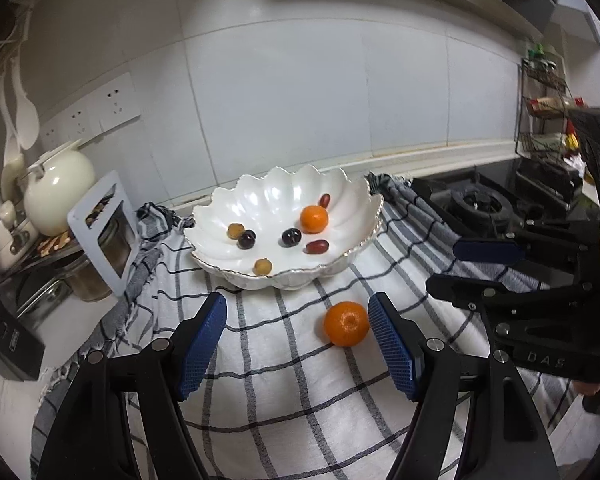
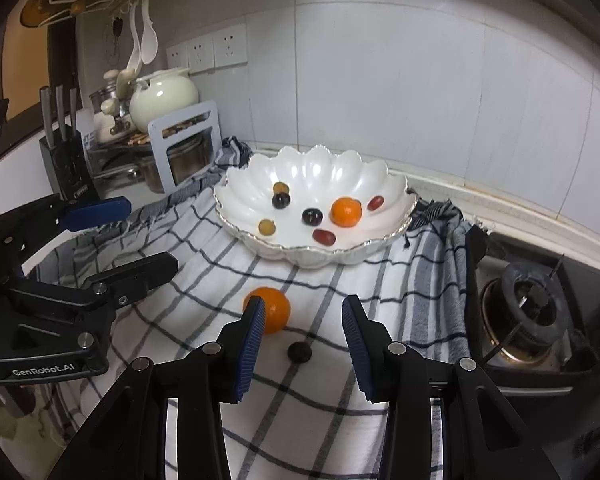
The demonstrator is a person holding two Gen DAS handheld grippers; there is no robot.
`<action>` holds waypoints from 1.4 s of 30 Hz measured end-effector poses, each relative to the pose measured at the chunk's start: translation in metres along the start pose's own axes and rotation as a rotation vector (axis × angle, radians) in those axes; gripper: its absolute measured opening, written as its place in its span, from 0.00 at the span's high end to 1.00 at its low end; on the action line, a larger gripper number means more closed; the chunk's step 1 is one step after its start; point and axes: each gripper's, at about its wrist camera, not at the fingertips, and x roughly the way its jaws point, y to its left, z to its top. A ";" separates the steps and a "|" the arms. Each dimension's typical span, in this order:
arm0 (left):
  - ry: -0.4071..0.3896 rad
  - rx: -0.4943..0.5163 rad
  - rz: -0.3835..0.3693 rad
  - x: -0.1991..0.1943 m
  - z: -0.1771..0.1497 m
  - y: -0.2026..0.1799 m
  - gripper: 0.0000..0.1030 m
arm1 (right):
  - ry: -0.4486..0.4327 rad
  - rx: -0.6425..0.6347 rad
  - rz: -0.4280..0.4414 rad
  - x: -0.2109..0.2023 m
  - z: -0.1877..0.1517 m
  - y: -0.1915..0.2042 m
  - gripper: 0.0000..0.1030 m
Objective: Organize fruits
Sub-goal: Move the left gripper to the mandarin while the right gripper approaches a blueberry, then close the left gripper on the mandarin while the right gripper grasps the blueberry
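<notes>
A white scalloped bowl [image 1: 236, 204] [image 2: 380, 184] sits on a checked cloth and holds one tangerine [image 1: 314, 219] [image 2: 346, 211] and several small dark, red and tan fruits. A second tangerine [image 1: 346, 323] [image 2: 274, 310] lies on the cloth in front of the bowl. A small dark fruit [image 2: 299, 352] lies beside it, seen only in the right wrist view. My left gripper [image 1: 298, 346] is open and empty, with the loose tangerine just inside its right finger. My right gripper [image 2: 304, 346] is open and empty, above the dark fruit. Each gripper shows at the edge of the other's view.
The checked cloth [image 1: 260, 400] [image 2: 320, 420] covers the counter. A gas hob [image 1: 476, 204] [image 2: 528, 312] lies to the right. A cream teapot [image 1: 58, 188] [image 2: 164, 98], jars, a white rack [image 1: 104, 232] and a knife block [image 2: 64, 168] crowd the left. A tiled wall stands behind.
</notes>
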 end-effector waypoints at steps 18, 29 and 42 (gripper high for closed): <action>0.042 0.184 -0.099 0.051 -0.028 -0.017 0.29 | 0.112 -0.012 0.021 0.048 -0.029 0.002 0.60; 0.096 0.182 -0.174 0.088 -0.030 -0.018 0.30 | 0.164 0.026 0.042 0.074 -0.034 -0.009 0.62; 0.118 0.229 -0.223 0.106 -0.031 -0.025 0.33 | 0.205 0.018 0.086 0.092 -0.038 -0.013 0.70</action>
